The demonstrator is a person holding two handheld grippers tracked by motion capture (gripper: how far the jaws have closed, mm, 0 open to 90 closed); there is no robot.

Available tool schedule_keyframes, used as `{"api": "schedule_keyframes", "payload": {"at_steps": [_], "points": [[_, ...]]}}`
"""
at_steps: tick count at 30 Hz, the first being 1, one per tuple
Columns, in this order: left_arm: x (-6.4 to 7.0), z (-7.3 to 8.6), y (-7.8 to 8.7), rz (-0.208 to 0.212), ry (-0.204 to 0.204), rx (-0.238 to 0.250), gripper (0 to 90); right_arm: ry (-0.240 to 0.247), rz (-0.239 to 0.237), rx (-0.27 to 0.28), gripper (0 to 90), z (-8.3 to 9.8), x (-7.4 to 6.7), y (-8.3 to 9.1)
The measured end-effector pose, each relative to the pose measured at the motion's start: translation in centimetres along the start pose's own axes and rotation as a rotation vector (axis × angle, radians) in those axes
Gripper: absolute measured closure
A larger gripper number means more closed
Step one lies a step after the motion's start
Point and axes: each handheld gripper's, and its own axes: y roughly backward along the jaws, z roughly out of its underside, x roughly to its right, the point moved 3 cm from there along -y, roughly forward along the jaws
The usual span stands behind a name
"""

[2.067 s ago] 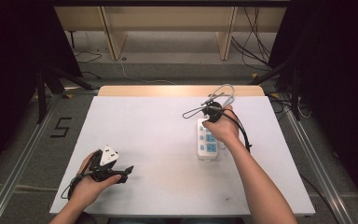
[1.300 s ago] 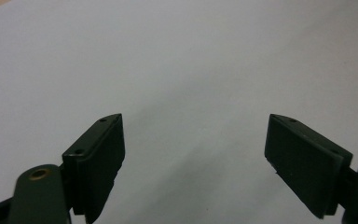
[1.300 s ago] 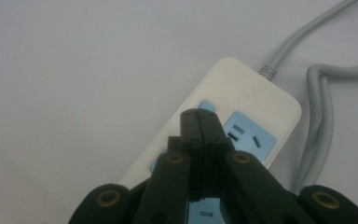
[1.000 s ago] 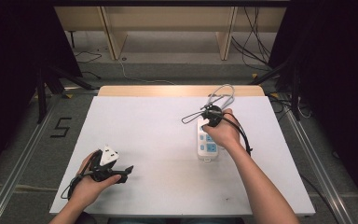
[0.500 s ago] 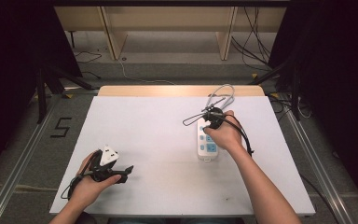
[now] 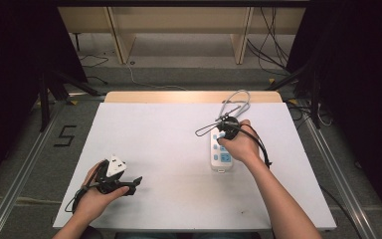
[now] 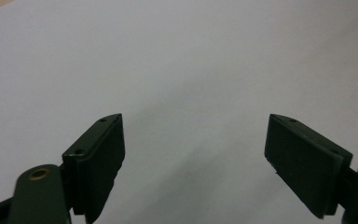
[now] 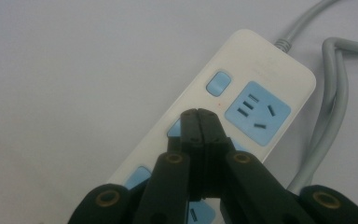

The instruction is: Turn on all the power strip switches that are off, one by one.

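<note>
Looking down from the high view, a white table fills the middle of the scene, with a person's two forearms coming in from the 6 o'clock edge. At about 3 o'clock from the table's centre lies a white power strip with pale blue sockets, its long side running from 12 to 6 o'clock, and its grey cord looping away toward 12 o'clock near the table's far edge. The right hand-held gripper rests on the far end of the strip, with the person's right hand wrapped around it and covering part of the strip. In the right gripper view, the right hand-held gripper has its two black jaws pressed tightly together, nothing between them, and their joined tip sits over the power strip just at 7 o'clock of a pale blue switch and beside a pale blue socket; whether the tip touches the strip is unclear. The left hand-held gripper lies low at about 7 o'clock on the table, well apart from the strip, held in the left hand. In the left gripper view its jaws stand spread wide over bare white table.
</note>
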Motion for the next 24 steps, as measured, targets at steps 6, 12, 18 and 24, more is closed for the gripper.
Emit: {"api": "schedule_keyframes", "payload": {"at_steps": [6,12,18,24], "points": [[0.02,0.00,0.00,0.002,0.000,-0.001,19.9,0.002,-0.004,-0.006,90.0,0.12,-0.16,0.12],[0.03,0.00,0.00,0.001,0.001,-0.001,19.9,0.003,-0.009,-0.015,90.0,0.41,-0.31,0.07],[0.04,-0.01,-0.01,0.003,0.001,-0.001,19.9,0.008,-0.014,-0.021,90.0,0.62,-0.45,0.06],[0.04,-0.01,0.00,0.003,0.000,-0.001,19.9,0.010,-0.018,-0.029,90.0,0.72,-0.64,0.20]]}}
